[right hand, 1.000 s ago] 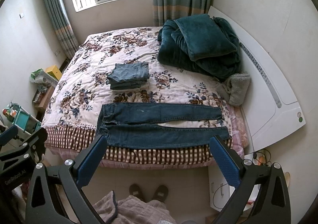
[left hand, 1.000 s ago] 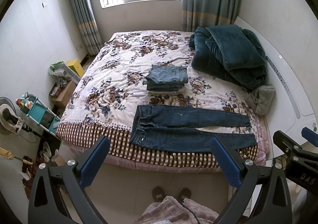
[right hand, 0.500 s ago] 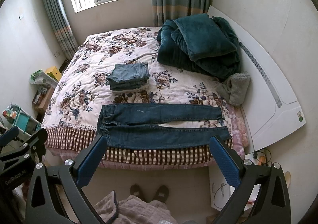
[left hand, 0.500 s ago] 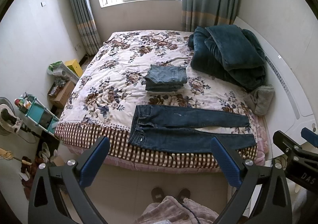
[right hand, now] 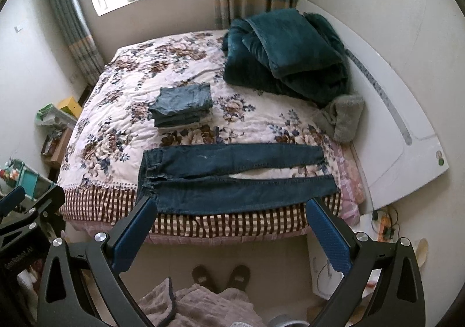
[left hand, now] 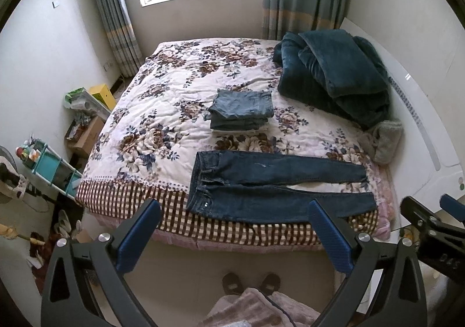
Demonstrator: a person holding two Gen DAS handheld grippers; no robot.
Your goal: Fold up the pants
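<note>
From the left wrist camera: a pair of dark denim pants (left hand: 276, 190) lies flat near the foot edge of a bed (left hand: 162, 112), its long axis running side to side, waistband at the left and both leg hems at the right. The legs lie nearly parallel, parting slightly toward the hems, where pale quilt shows between them. The quilt is floral cotton with a brown-and-cream checked border. Beyond the pants sits a stack of folded jeans (left hand: 241, 109) in lighter blue; a plush teal blanket (left hand: 334, 77) is heaped at the far right beside a grey fleecy item (left hand: 386, 141). The left gripper (left hand: 232, 237) hangs above the floor short of the bed, its blue ribbed pads spread wide with nothing between them. Part of the right gripper (left hand: 433, 225) juts in at the right edge, its fingers cut off by the frame. Slippered feet (left hand: 250, 283) show below.

From the right wrist camera: the pants (right hand: 232, 179) keep the same lie, waistband left, hems right, the near leg along the checked border. The right gripper (right hand: 229, 234) is likewise wide apart and holds nothing; its left pad overlaps the waistband corner in the frame, and whether it touches cannot be told. The left gripper (right hand: 26, 210) intrudes at the left edge, only partly seen.
</note>
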